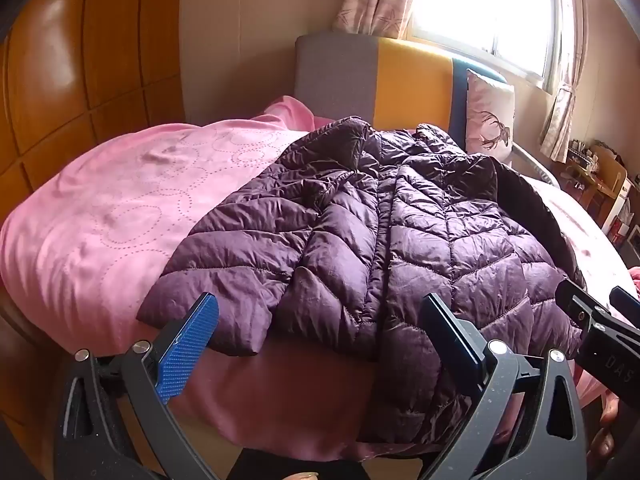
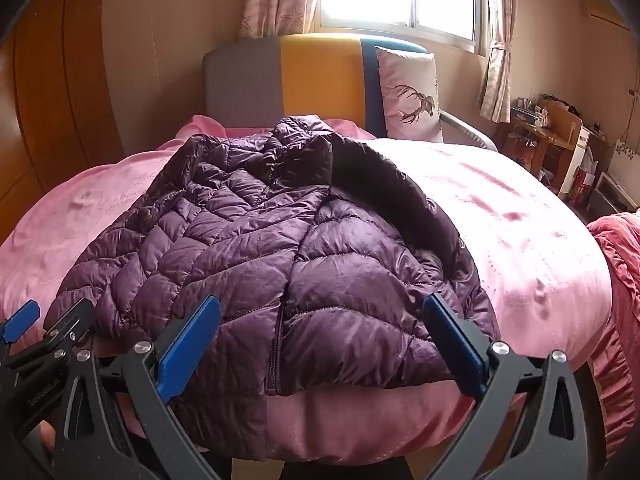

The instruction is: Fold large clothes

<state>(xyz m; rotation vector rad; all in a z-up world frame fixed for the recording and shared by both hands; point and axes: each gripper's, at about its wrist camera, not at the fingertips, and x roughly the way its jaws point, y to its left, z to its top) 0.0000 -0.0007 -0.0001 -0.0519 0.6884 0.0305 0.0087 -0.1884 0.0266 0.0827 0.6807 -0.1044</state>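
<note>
A purple quilted down jacket (image 1: 380,232) lies front up on a pink bed cover, collar toward the headboard, hem hanging over the near edge; it also shows in the right wrist view (image 2: 248,248). Its right sleeve side is folded over, showing dark lining (image 2: 400,192). My left gripper (image 1: 320,312) is open and empty, just before the hem's left part. My right gripper (image 2: 324,316) is open and empty, just before the hem's right part. The right gripper's body shows at the left view's right edge (image 1: 600,328), the left gripper's at the right view's left edge (image 2: 44,336).
The pink bed cover (image 1: 100,216) spreads to both sides (image 2: 520,232). A grey, yellow and blue headboard (image 2: 312,80) and a deer-print pillow (image 2: 408,96) stand at the back. A wooden wardrobe (image 1: 80,60) is left. A cluttered desk (image 2: 552,132) and a red blanket (image 2: 616,248) are right.
</note>
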